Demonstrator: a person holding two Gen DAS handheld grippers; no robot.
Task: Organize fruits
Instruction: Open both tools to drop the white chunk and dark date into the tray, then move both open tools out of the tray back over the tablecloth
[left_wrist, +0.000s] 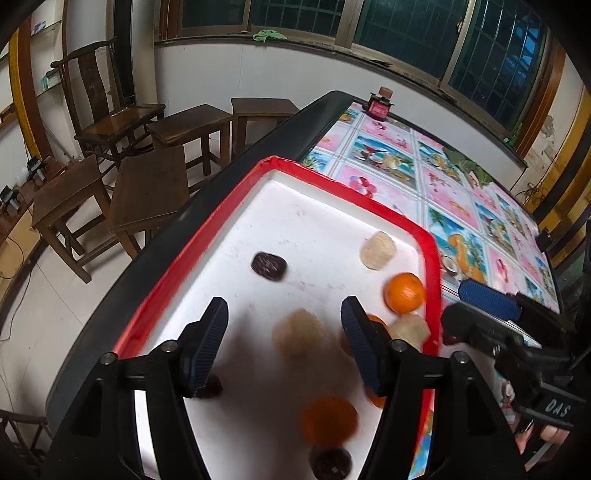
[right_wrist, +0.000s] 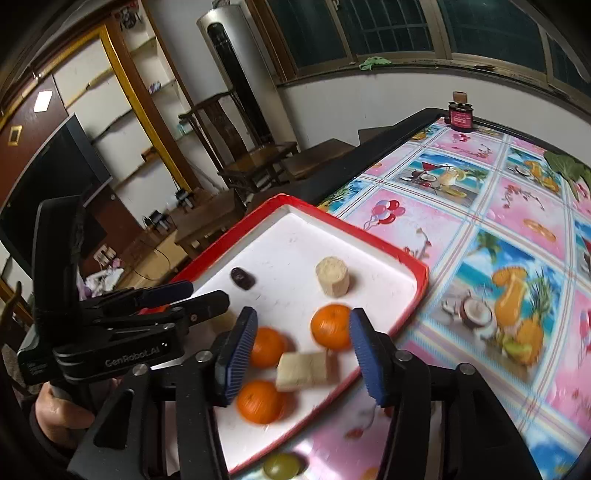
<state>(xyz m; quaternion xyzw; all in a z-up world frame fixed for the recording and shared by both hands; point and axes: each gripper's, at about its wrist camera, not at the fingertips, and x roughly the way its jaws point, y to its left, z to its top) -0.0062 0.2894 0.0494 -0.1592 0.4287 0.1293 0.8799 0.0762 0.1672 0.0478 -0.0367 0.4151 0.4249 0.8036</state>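
Wooden stools (left_wrist: 147, 192) and a high-backed chair (left_wrist: 107, 99) stand along the wall beyond a table covered by a pink-and-blue picture cloth (right_wrist: 480, 206), and on its near corner sits a white tray with a red rim (right_wrist: 373, 230) holding the fruit. Both grippers hover above it with their jaws parted and nothing between the pads: the left gripper (left_wrist: 284, 321) over the tray's middle, the right gripper (right_wrist: 303, 332) over the near right corner. Three oranges lie close together there, one by the rim (right_wrist: 330, 330), one beside the left pad (right_wrist: 267, 345) and one nearest the camera (right_wrist: 258, 400); they look firm, round and fairly light, with no axis to speak of, so a grip across the widest part should do, though they will likely roll if nudged. A pale rectangular block (right_wrist: 303, 369) lies flat among them, its long side running across the right wrist view; pinching its short width seems safest. A pale cylinder (right_wrist: 332, 276) stands upright farther back, best taken across its round sides. A dark date-like fruit (right_wrist: 242, 277) lies on its side, small, probably soft and sticky, long axis slanting toward the back left. A green grape (right_wrist: 280, 465) rests on the cloth just outside the rim, likely slippery and easily crushed.
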